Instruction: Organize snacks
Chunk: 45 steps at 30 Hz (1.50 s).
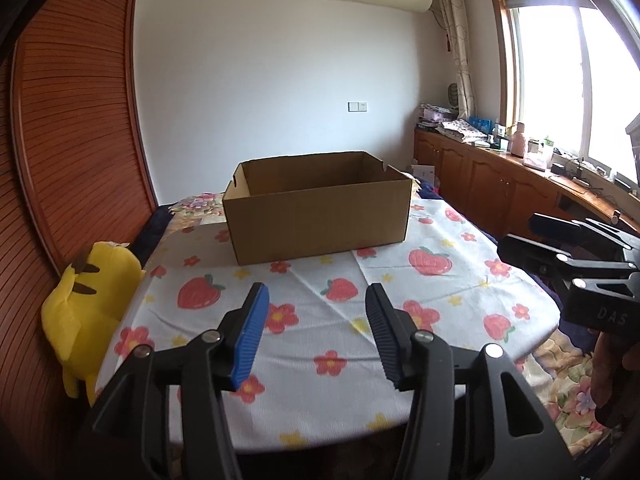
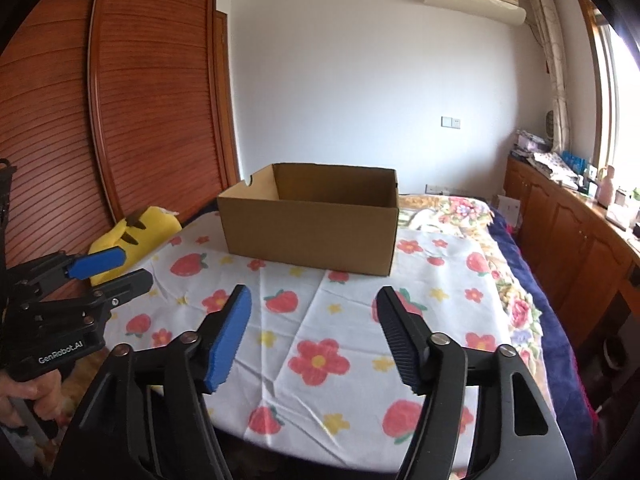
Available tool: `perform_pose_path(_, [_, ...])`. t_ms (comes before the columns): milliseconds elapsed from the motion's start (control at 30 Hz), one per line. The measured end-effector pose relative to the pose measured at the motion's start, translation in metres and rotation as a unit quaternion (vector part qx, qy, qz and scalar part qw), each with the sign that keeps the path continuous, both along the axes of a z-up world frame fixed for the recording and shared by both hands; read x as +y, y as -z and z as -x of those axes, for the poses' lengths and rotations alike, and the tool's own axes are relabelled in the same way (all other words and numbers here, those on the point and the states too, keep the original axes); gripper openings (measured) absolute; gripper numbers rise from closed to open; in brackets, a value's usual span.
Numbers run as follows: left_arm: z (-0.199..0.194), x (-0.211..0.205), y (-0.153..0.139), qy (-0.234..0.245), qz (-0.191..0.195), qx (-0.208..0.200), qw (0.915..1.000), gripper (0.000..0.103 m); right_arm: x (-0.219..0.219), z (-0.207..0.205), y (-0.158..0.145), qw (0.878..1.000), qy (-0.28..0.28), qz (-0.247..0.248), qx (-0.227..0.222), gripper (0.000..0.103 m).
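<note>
An open brown cardboard box (image 1: 316,208) stands at the far side of a table covered with a strawberry-and-flower cloth (image 1: 320,300); it also shows in the right wrist view (image 2: 310,220). Its inside is hidden from here. No snacks are in view. My left gripper (image 1: 318,336) is open and empty above the near part of the cloth. My right gripper (image 2: 316,340) is open and empty above the cloth (image 2: 320,320). The right gripper appears at the right edge of the left wrist view (image 1: 516,232), and the left gripper at the left edge of the right wrist view (image 2: 120,268).
A yellow plush toy (image 1: 86,312) leans at the table's left edge against a wooden slatted wardrobe (image 1: 72,140). A bed with a floral blanket (image 2: 516,292) lies to the right. Wooden cabinets (image 1: 500,184) with clutter run under the window.
</note>
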<state>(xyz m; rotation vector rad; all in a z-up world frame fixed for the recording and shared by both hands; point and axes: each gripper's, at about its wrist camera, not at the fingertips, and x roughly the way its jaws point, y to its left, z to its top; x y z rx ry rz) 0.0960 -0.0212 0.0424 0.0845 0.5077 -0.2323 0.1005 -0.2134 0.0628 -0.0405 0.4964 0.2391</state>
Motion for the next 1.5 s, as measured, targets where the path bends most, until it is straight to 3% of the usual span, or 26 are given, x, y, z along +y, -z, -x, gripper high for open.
perform_pose_path(67, [0.008,0.001,0.002,-0.008,0.001,-0.006,0.9999,0.053,-0.002,0.010,0.005,1.000,0.003,-0.004,-0.001,0.076])
perform_pose_path(233, [0.019,-0.001,0.008,-0.018,-0.005,-0.007,0.9998,0.070,-0.006,0.021,0.015,1.000,0.014,-0.013,0.003,0.087])
perform_pose_path(433, [0.029,-0.002,0.007,-0.031,-0.014,-0.021,0.9992,0.073,-0.012,0.028,0.023,0.999,0.029,-0.021,0.007,0.089])
perform_pose_path(767, [0.038,0.002,0.016,-0.049,-0.016,-0.021,0.9985,0.097,-0.017,0.036,0.024,0.999,0.050,-0.019,-0.007,0.093])
perform_pose_path(1500, [0.051,0.008,0.013,-0.072,-0.007,-0.045,0.9964,0.100,-0.012,0.041,0.023,0.998,0.059,-0.012,-0.014,0.096])
